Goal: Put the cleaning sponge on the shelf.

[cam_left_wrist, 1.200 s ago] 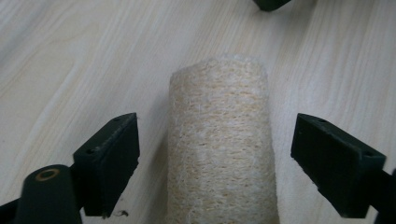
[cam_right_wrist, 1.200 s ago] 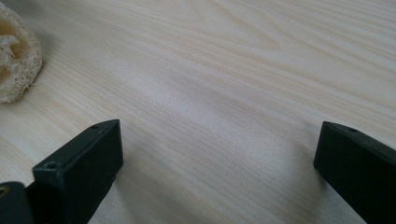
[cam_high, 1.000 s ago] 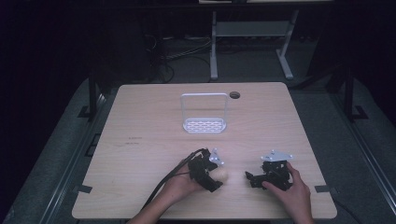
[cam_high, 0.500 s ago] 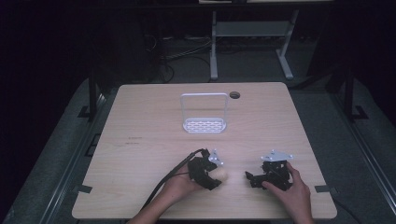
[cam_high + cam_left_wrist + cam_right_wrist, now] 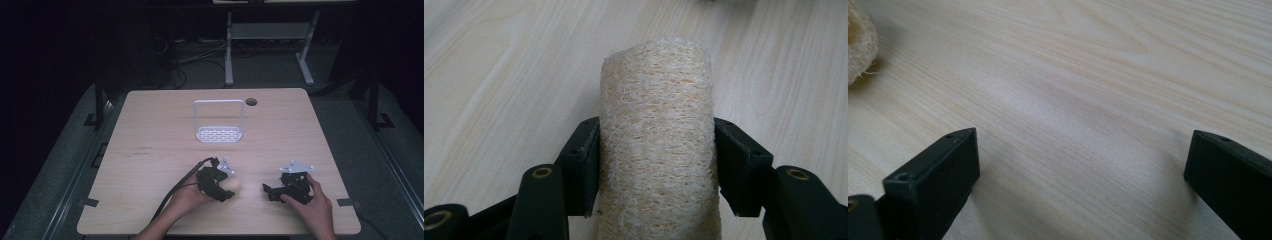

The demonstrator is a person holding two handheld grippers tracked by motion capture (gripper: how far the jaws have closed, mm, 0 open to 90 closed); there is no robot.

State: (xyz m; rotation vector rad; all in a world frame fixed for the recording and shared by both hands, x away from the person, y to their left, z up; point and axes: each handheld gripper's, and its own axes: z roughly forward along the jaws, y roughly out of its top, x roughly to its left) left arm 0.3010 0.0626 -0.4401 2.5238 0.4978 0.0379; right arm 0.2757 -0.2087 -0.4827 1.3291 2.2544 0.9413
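I read the pick as made but the carry not yet begun. My left gripper (image 5: 223,187) is clamped across a pale fibrous loofah roll (image 5: 658,145), and in the left gripper view both black fingers (image 5: 583,160) press flat on its sides at about the middle of its length, one at 9 o'clock and one at 3 o'clock of the roll. The jaws have just been closing, and the roll sits squarely between them, its far end sticking out past the fingertips toward 12 o'clock. It looks to rest on the counter (image 5: 165,130) at the near edge.

What I judge is left: lifting it and taking it somewhere, perhaps to the white wire rack (image 5: 219,134), which stands well apart at 12 o'clock from my left hand.

My right gripper (image 5: 270,191) rests at 3 o'clock of the roll, its fingers spread wide with nothing but bare wood between them.
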